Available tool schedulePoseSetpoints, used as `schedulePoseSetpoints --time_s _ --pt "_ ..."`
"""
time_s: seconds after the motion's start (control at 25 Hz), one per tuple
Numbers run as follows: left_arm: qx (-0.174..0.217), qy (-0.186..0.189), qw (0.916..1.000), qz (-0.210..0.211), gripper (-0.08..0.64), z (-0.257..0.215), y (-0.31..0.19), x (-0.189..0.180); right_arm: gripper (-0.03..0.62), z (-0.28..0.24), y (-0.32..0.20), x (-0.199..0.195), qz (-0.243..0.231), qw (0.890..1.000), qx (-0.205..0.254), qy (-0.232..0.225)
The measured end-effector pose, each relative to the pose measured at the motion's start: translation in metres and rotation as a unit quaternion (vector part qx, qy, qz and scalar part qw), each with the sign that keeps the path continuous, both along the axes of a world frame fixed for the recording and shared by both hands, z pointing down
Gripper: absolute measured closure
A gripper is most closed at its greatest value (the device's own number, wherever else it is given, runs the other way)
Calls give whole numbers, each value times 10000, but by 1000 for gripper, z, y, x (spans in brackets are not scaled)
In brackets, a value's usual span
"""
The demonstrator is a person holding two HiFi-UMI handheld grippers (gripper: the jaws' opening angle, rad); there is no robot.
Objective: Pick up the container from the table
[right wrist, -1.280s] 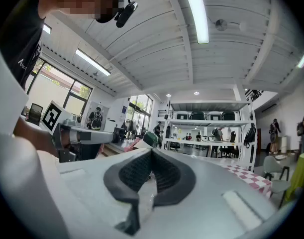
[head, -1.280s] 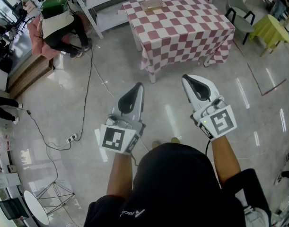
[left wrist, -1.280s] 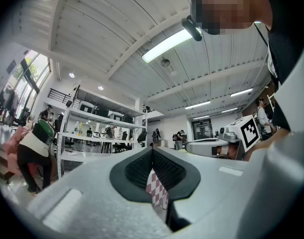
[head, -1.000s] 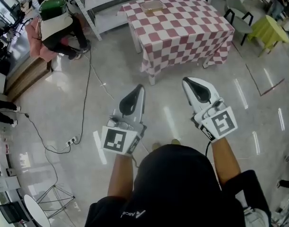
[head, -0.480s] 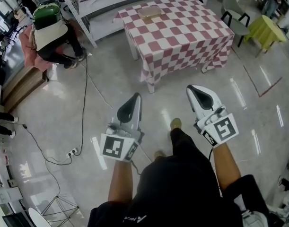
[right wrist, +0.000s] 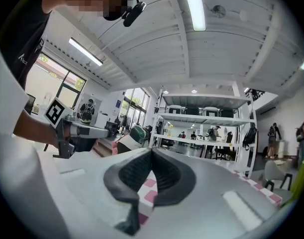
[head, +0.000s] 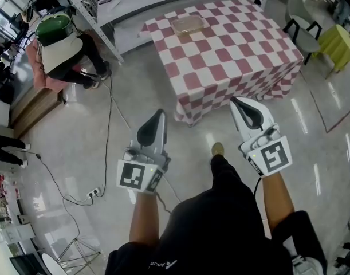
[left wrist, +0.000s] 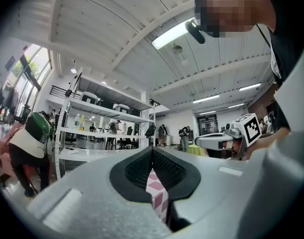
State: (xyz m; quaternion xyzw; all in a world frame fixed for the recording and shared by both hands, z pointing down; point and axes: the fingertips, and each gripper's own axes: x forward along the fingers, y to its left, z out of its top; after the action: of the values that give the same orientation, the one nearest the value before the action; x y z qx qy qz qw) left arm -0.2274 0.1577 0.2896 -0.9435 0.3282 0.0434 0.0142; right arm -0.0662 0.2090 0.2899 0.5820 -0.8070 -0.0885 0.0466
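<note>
Two tongs reach out level above the glossy floor [head: 66,125], side by side and well apart, both on the near side of the counter [head: 243,53]. The left tongs [head: 159,112] are squeezed fully together and carry nothing. In the left gripper view their dark pads [left wrist: 139,171] meet along a thin seam, with only red-and-white checks showing below it. The right tongs [head: 234,101] are likewise pressed tight and empty, their pads [right wrist: 132,172] meeting in the right gripper view.

The container [head: 187,24], a shallow clear box, sits on the counter's checked cloth near its far left edge, well apart from both tongs. A white shelf rack [head: 120,2] stands beyond the counter. A crouching person [head: 63,39] is at the far left, and a cable [head: 110,105] trails across the floor.
</note>
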Motion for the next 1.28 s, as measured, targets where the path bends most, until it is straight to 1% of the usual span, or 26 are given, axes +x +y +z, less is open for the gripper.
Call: schedulePoseSetpoints --time_s 0.08,0.24,0.4,0.52,0.68,0.84,1.0,1.28 --pt "-52 -43 9999 -82 551 -3 -43 32 589 -6 -40 30 -81 10000 17 17" --pt "-133 -176 9994 -259 551 0 -115 85 589 -3 -108 78 -255 9995 -110 -162" --pt "-226 -184 9987 -423 551 -1 -174 126 589 6 -170 116 -467 9983 -300 -195" --pt "-284 -216 9980 -529 551 -1 -215 147 589 10 -216 141 -520 9975 -429 -195" --pt "-374 -288 9968 -641 551 6 -259 162 589 17 -269 164 -515 9975 -473 -37" --pt "-379 -345 9963 -693 551 15 -302 171 589 21 -316 178 -435 9976 -539 -81" --pt "-403 -341 9962 -688 551 26 -345 178 589 32 -361 183 -306 9972 -688 -7" --pt "-641 -361 9957 -556 551 49 -417 177 589 58 -435 185 13 9936 -1114 178"
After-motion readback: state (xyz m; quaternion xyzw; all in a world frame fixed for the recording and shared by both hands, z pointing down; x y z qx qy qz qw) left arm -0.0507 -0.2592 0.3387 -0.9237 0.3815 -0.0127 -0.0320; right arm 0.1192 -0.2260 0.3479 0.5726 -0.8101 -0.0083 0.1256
